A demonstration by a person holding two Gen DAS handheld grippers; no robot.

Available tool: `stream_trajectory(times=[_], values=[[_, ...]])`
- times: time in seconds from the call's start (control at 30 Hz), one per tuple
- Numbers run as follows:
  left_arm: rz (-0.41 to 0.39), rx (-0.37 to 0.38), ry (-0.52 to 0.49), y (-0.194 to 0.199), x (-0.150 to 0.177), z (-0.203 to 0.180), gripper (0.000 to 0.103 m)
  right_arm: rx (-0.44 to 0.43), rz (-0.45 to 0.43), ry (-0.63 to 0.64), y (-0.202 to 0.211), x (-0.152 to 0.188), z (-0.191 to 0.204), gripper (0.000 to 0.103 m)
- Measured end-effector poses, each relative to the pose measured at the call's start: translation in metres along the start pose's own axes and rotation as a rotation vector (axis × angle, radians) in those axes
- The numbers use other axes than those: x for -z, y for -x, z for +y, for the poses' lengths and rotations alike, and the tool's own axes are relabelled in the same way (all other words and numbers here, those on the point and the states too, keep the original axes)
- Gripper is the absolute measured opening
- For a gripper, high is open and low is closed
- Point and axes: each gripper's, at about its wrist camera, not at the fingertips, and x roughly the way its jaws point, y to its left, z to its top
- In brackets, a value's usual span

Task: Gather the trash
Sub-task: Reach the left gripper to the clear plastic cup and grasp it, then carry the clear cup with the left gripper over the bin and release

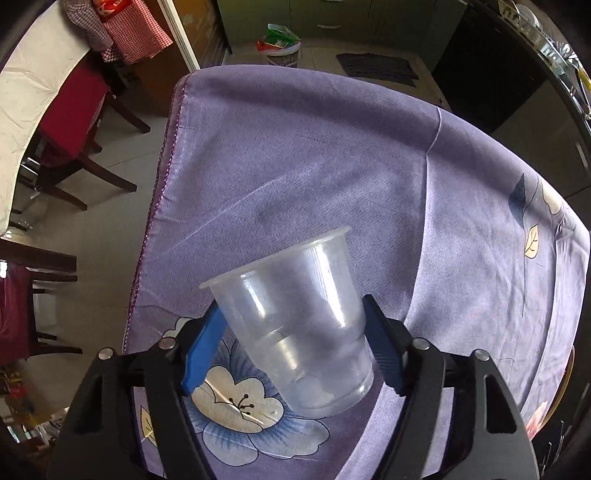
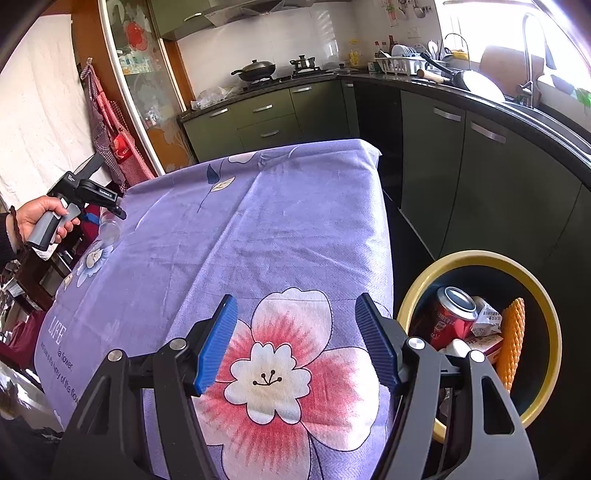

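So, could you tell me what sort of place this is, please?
A home kitchen with a dining corner, most likely: a wok on a hob, a dish rack by the tap, and a cloth-covered table.

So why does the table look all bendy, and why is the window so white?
Left wrist view: the fisheye lens bows the purple tablecloth, and the clear plastic cup stays sharp. Right wrist view: daylight washes out the window, while the trash bin beside the table sits in shade.
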Motion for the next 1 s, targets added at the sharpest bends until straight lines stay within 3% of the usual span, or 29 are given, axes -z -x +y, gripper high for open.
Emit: stream_trajectory(times=[0.23, 0.5, 0.6, 0.73, 1.0], values=[[-0.016, -0.014, -0.143, -0.001, -0.001, -0.003, 0.068, 0.011, 0.008, 0.018, 0.005, -0.002, 0.006, 0.066], [0.062, 0.073, -0.388, -0.008, 0.020, -0.037, 0.067, 0.012, 0.016, 0.045, 0.005, -0.005, 0.019, 0.066], [0.017, 0.028, -0.461, -0.012, 0.026, -0.047, 0.062, 0.012, 0.013, 0.048, 0.009, -0.004, 0.021, 0.066], [-0.039, 0.060, -0.463, -0.002, 0.028, -0.051, 0.057, 0.028, 0.014, 0.045, 0.016, -0.001, 0.018, 0.066], [-0.203, 0.038, -0.580, 0.048, 0.066, -0.081, 0.057, 0.053, -0.008, 0.017, 0.034, 0.005, 0.009, 0.066]])
